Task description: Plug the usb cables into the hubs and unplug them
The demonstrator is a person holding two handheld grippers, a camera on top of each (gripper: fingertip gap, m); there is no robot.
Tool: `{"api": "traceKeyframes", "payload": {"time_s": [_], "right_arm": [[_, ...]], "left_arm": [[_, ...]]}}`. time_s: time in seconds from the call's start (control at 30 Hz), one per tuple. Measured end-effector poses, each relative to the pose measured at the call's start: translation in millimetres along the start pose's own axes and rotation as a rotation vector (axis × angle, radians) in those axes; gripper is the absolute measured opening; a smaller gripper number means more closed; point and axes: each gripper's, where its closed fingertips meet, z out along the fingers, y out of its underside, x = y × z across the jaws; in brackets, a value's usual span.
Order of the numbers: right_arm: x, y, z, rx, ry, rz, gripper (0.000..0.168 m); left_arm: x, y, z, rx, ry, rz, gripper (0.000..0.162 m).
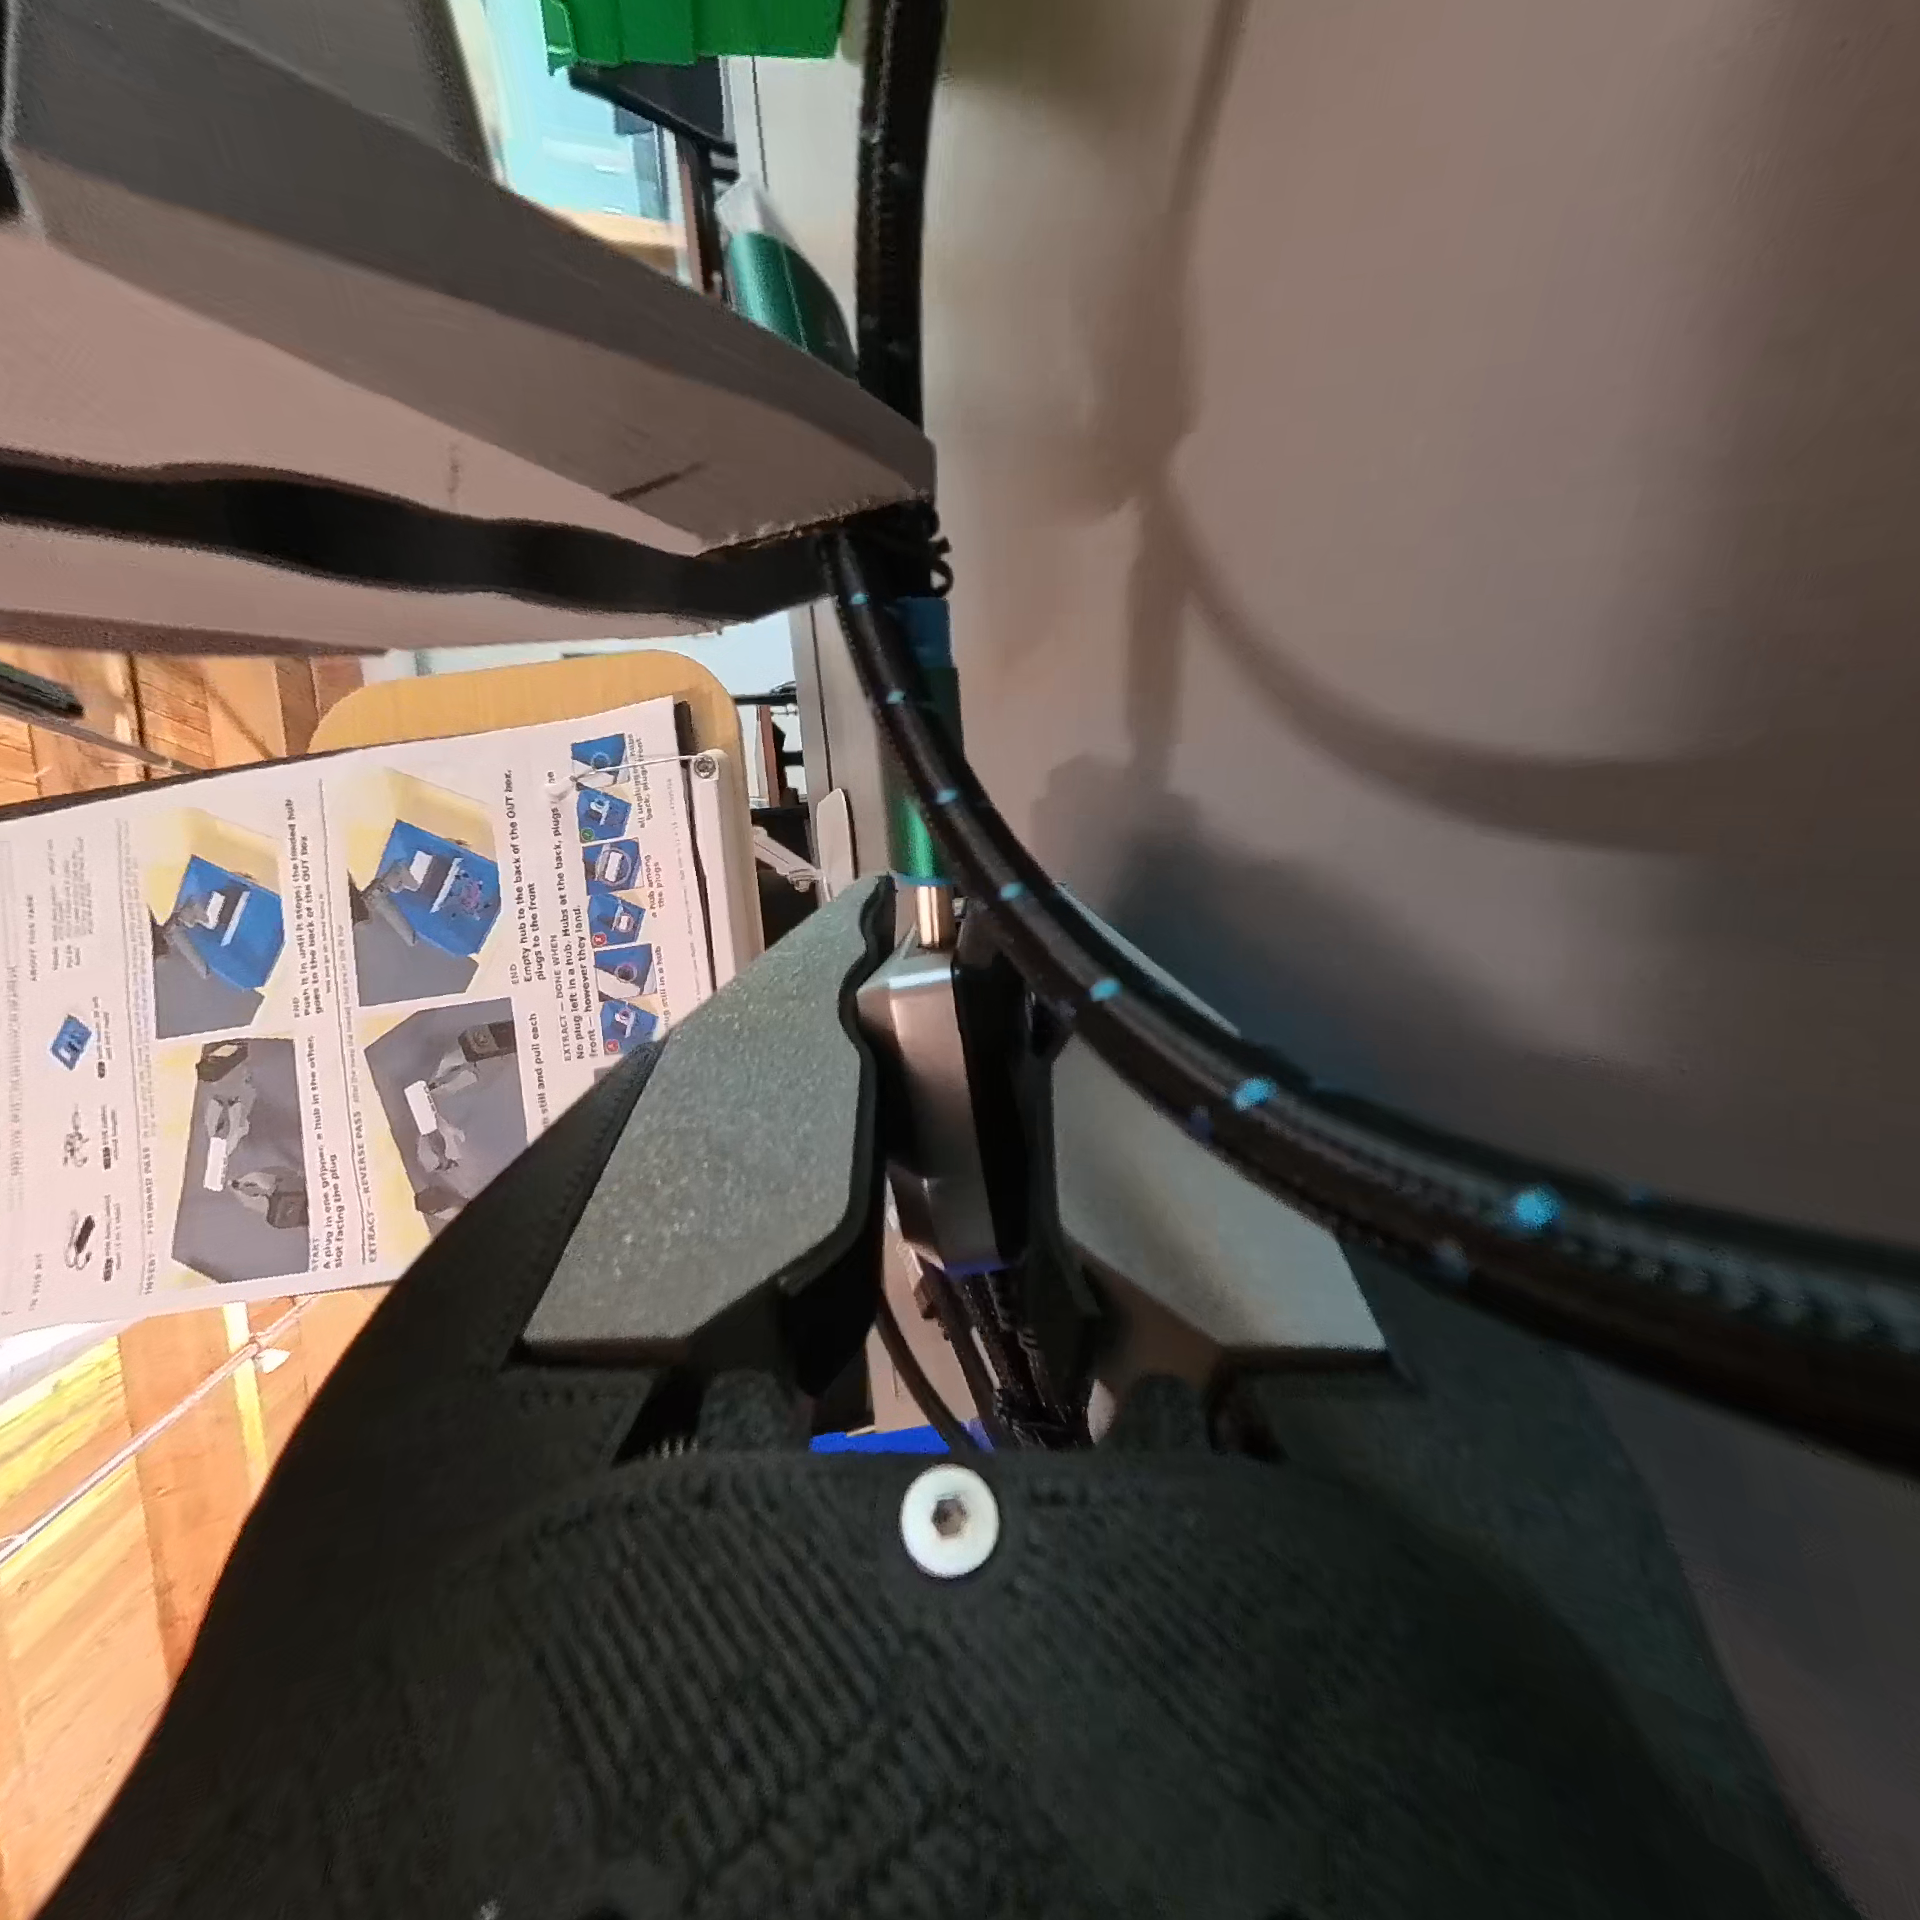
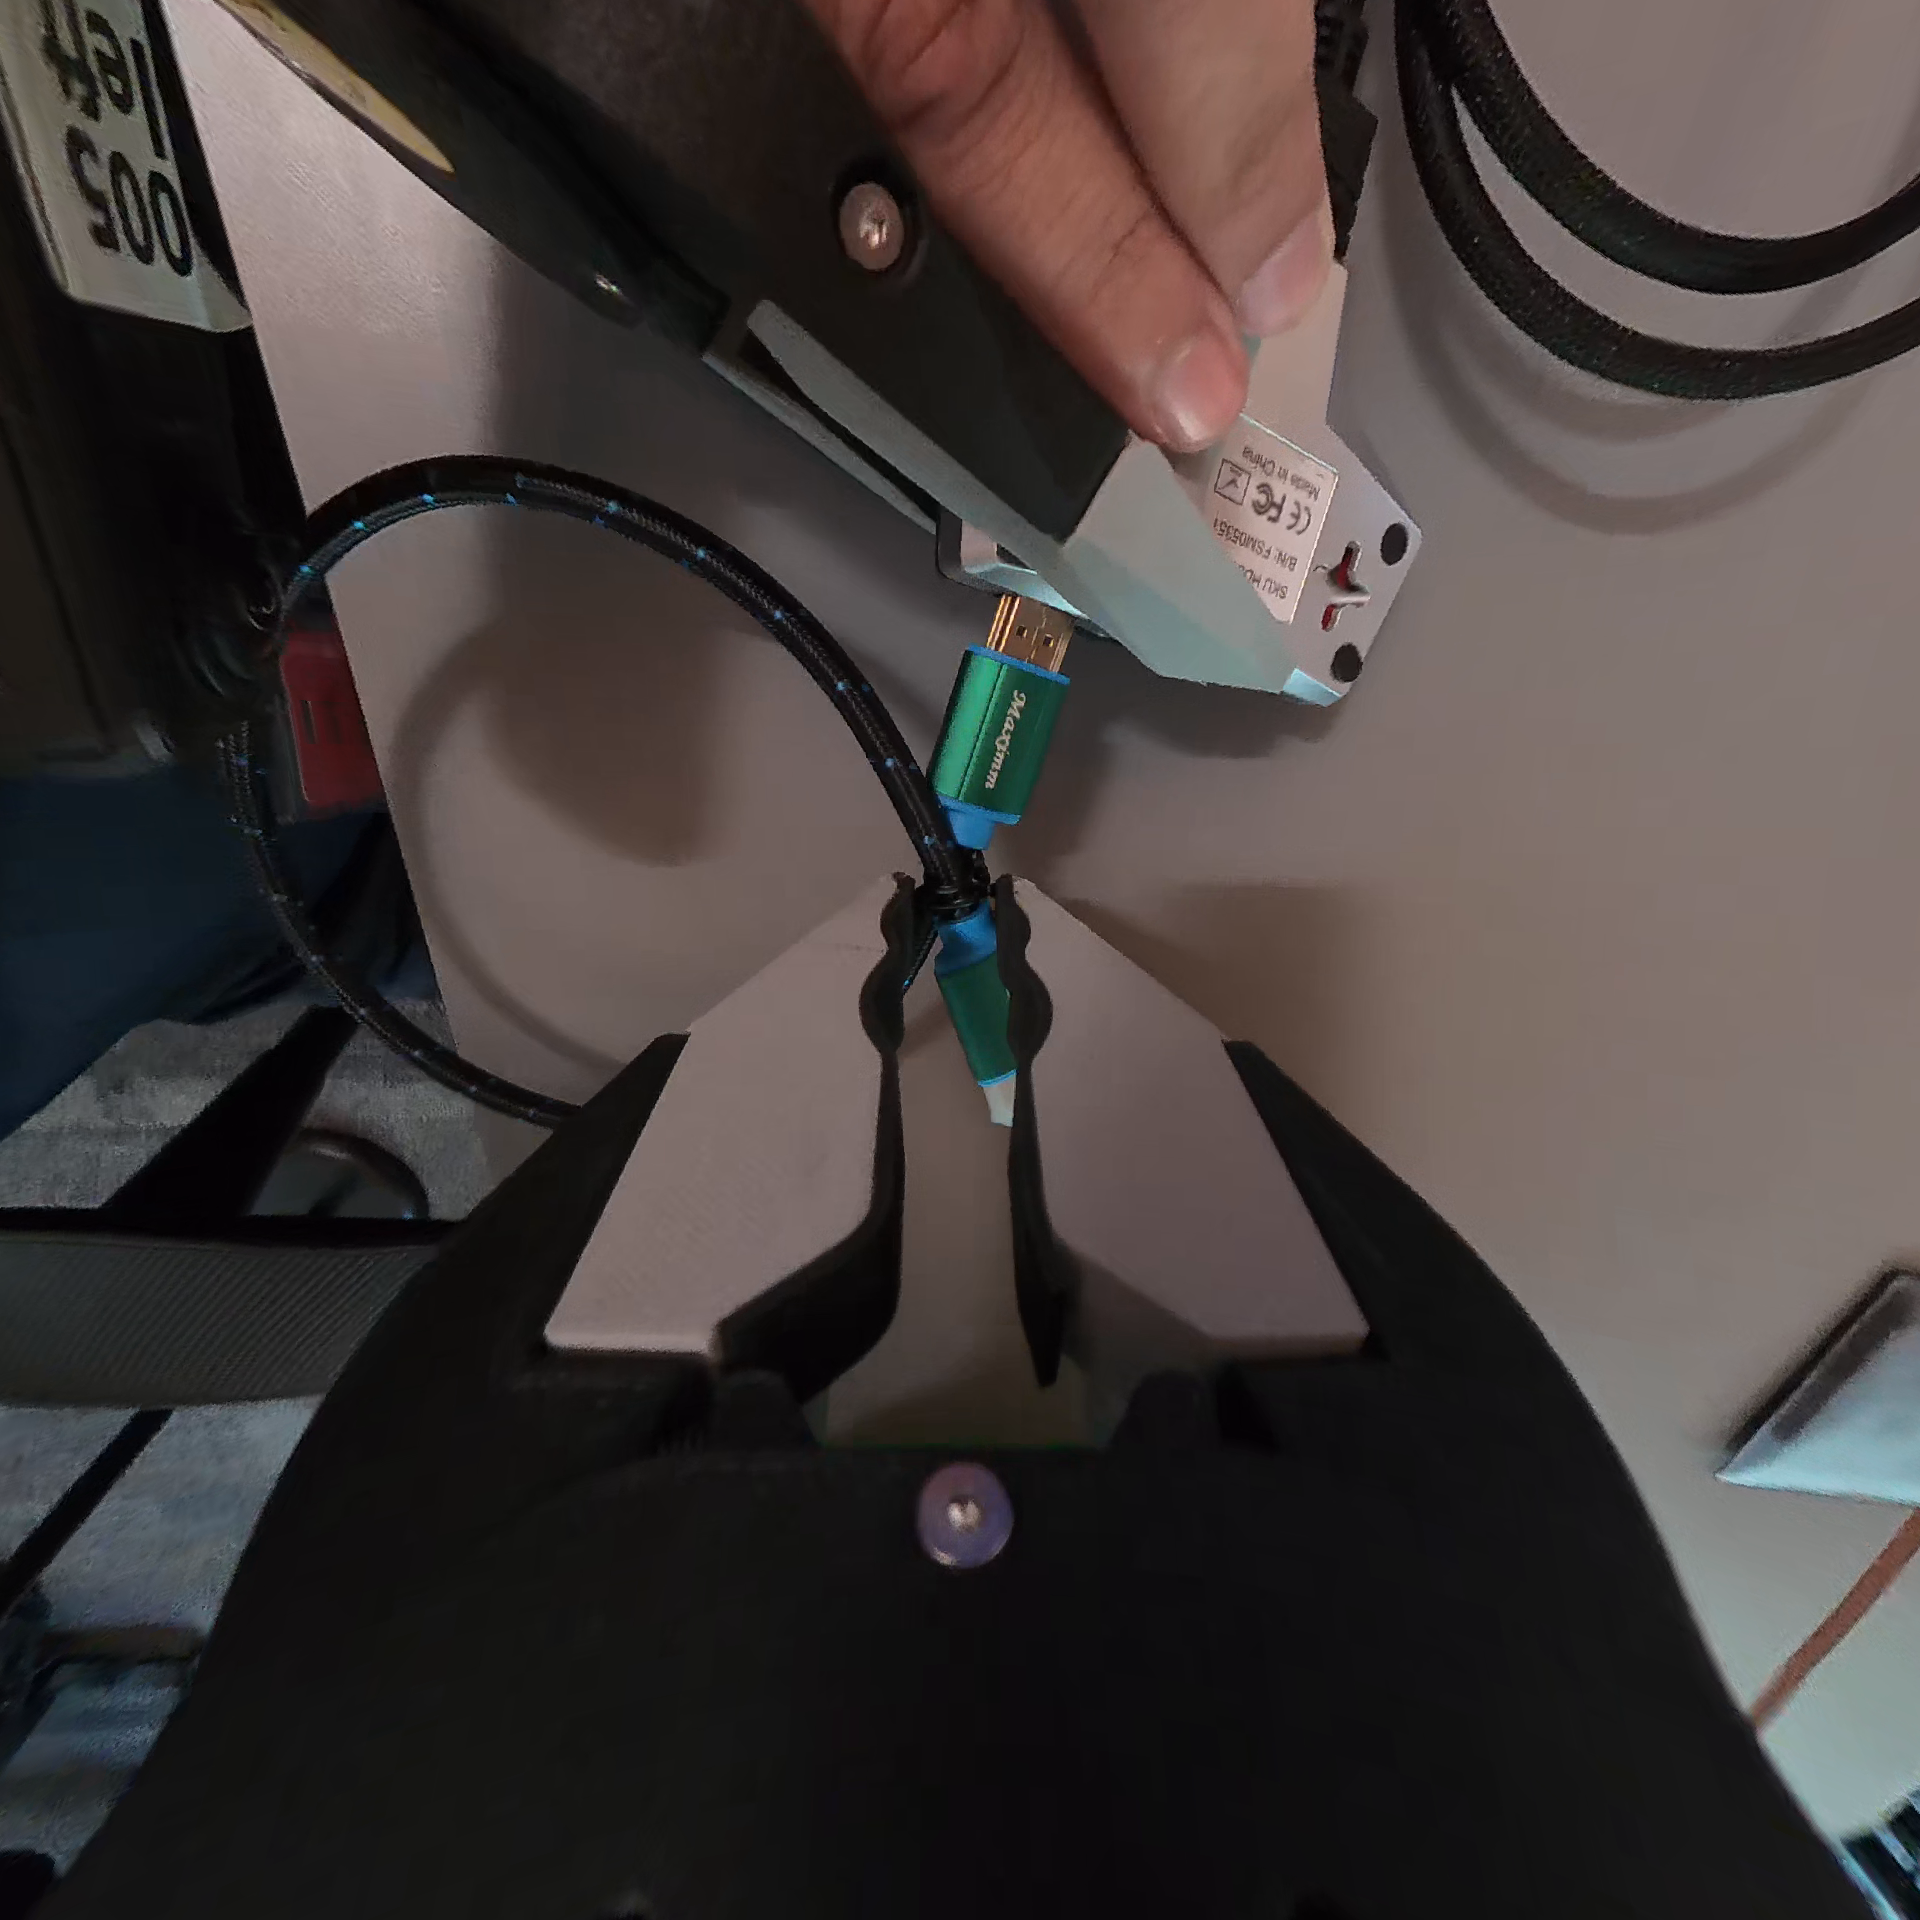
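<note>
While clamped: hand-held gripper, cable.

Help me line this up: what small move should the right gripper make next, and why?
Probably ease the green plug straight forward: its gold tip sits at the silver hub, not seated. The right gripper is clamped on the braided cable behind it.

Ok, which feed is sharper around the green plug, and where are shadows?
Right wrist view: green metal plug crisp, braided black cable casting a soft looped shadow. Left wrist view: the plug small and blurred, cable smeared.
</note>
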Motion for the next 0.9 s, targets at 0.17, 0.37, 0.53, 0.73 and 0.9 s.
{"api": "traceKeyframes", "payload": {"time_s": [0.17, 0.37, 0.53, 0.73, 0.9], "right_arm": [[-4.1, -3.3, -4.7, 0.147, -0.041, 0.049, 0.012], [-16.0, -6.1, -11.7, 0.29, -0.281, 0.197, 0.012], [-12.8, -9.2, -15.5, 0.367, -0.258, 0.217, 0.012], [-1.5, -2.7, -16.1, 0.432, -0.118, 0.248, 0.011], [-8.0, -8.6, -11.6, 0.495, -0.097, 0.258, 0.009]], "left_arm": [[0.0, -1.6, -1.6, 0.014, 0.002, -0.003, 0.023], [-4.4, -10.7, -3.7, 0.038, -0.054, 0.055, 0.024], [-8.1, -8.1, -4.3, 0.037, -0.059, 0.013, 0.023], [-17.1, -14.8, -10.9, 0.09, -0.089, -0.04, 0.022], [-14.0, -12.9, -7.1, 0.068, -0.078, -0.036, 0.021]]}}
